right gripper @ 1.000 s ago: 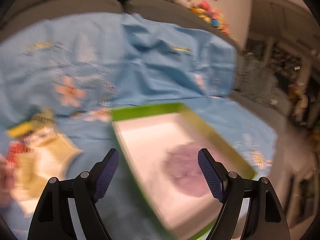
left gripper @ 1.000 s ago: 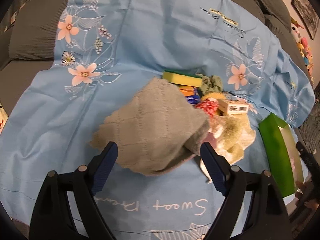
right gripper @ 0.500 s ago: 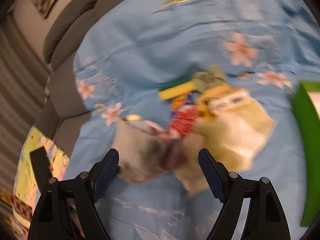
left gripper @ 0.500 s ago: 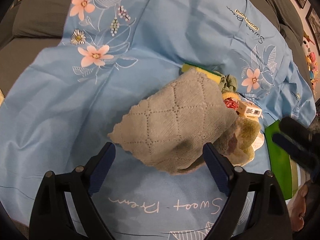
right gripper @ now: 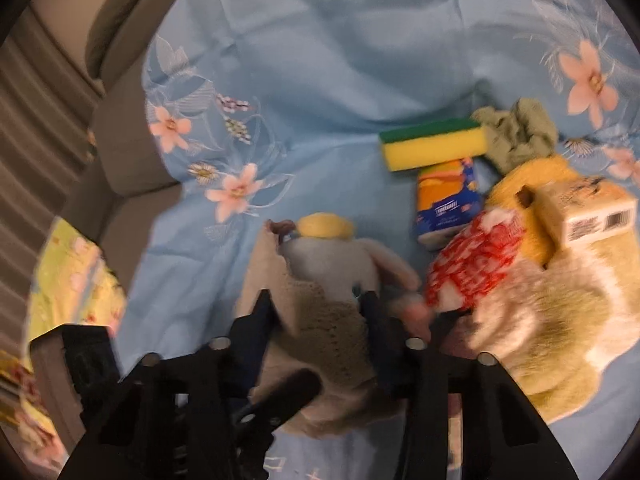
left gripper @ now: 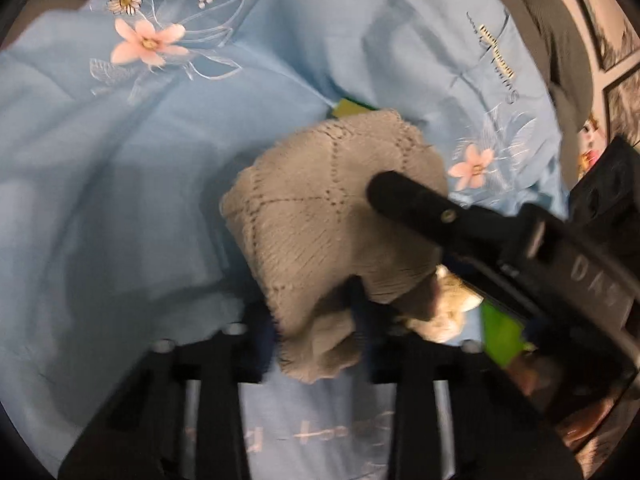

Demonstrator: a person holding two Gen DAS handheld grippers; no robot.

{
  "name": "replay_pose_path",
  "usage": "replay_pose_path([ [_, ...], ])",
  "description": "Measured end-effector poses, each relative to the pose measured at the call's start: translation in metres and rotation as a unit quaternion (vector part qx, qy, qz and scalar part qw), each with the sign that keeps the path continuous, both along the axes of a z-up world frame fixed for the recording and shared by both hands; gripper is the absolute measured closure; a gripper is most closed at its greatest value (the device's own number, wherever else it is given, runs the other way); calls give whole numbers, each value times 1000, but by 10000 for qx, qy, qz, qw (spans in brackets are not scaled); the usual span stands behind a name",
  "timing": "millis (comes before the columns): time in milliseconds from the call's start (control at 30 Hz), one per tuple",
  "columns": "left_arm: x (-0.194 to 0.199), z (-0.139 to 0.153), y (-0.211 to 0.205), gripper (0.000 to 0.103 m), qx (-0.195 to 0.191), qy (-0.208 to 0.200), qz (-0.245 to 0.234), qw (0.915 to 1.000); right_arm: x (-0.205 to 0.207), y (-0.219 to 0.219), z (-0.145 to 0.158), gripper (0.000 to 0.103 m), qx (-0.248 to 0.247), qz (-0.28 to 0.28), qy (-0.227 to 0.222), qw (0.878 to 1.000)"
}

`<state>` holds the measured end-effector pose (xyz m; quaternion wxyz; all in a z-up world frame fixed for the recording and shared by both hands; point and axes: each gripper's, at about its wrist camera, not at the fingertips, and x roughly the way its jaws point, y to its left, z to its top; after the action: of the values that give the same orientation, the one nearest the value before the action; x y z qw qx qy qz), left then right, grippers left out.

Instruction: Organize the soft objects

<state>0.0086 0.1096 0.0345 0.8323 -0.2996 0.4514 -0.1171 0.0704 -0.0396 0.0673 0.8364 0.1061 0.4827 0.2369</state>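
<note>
A: We see a blue floral sheet over a grey couch; sponge and boxes beyond.

B: Both grippers, left and right, are closing on the grey knitted cloth

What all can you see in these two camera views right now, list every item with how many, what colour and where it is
Grey knitted cloth: one, grey-beige, centre of the sheet, between both grippers' fingers.
Sponge: one, yellow with green top, behind the pile.
Green rag: one, olive, right of the sponge.
Packet: one, orange and blue, in front of the sponge.
Small box: one, cream with barcode, on the pile's right.
Red-and-white item: one, mid-pile; too blurred to name.
Fluffy cloth: one, yellow-cream, right.
Sheet: one, light blue with pink flowers, under everything.
Left gripper: black, jaws closing on the grey cloth.
Right gripper: black, jaws closing on the same cloth.
</note>
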Motion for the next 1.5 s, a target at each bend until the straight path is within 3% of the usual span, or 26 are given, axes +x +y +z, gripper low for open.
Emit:
replay_pose_path([
  [67,-2,6,-3,90,-46,-65,-27,10000,-5,-5,1,62,74,-34,-45,10000],
  [200,-16,35,-14,92,558,-398,-77,9976,-17,-8,11,64,70,-112,-83,9999],
  [400,-31,58,-19,95,525,-737,-238,9956,-30,-20,28,62,-239,-491,-194,9983],
  [500,-38,67,-18,95,360,-894,-348,9947,-36,-32,31,57,54,-476,-107,9988],
  [767,-50,81,-19,96,113,-1174,-549,9915,-60,-48,43,57,757,-348,-13,9965],
  [900,-61,93,-24,96,28,-1397,-710,9876,-76,-54,59,57,1013,-318,-254,9940],
  [1133,-74,113,-40,97,-4,-1696,-904,9814,-104,-63,82,75,1284,-219,-602,9897],
  [1500,-73,141,-93,97,312,-1999,-1301,9706,-123,-103,106,75,1430,-534,-1073,9824],
])
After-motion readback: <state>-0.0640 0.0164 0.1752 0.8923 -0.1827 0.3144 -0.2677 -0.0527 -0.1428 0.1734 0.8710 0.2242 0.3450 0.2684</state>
